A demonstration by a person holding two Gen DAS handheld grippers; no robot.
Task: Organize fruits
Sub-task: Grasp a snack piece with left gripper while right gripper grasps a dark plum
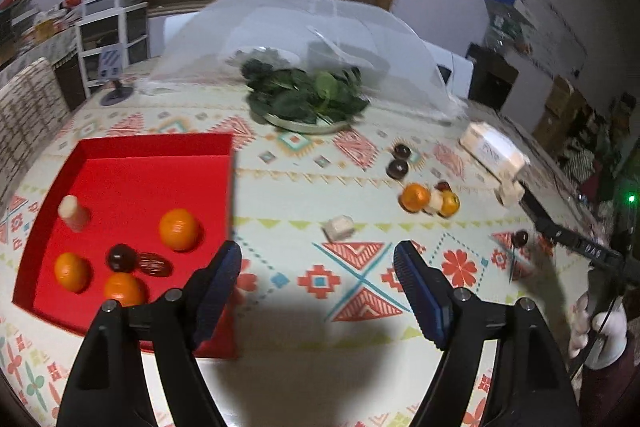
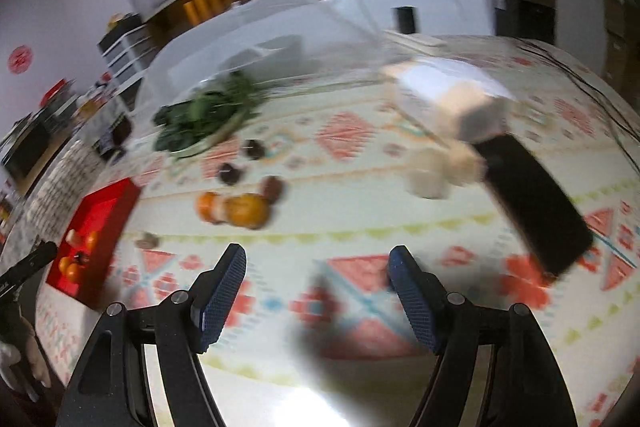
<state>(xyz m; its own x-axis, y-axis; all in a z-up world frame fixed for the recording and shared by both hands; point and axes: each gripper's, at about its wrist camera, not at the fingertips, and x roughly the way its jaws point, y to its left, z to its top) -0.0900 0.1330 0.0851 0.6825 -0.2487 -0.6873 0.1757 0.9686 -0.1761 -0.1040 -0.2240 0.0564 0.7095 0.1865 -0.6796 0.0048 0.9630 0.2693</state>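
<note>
A red tray lies on the left of the patterned table and holds three oranges, a dark round fruit, a brown date and a pale banana piece. My left gripper is open and empty just right of the tray. Loose on the cloth are an orange cluster, two dark fruits, a pale cube and a dark fruit. My right gripper is open and empty above the cloth. The blurred cluster and the tray show ahead-left.
A plate of green leaves stands mid-table before a mesh food cover. A white box and a black flat device lie at the right. A chair stands at the left edge.
</note>
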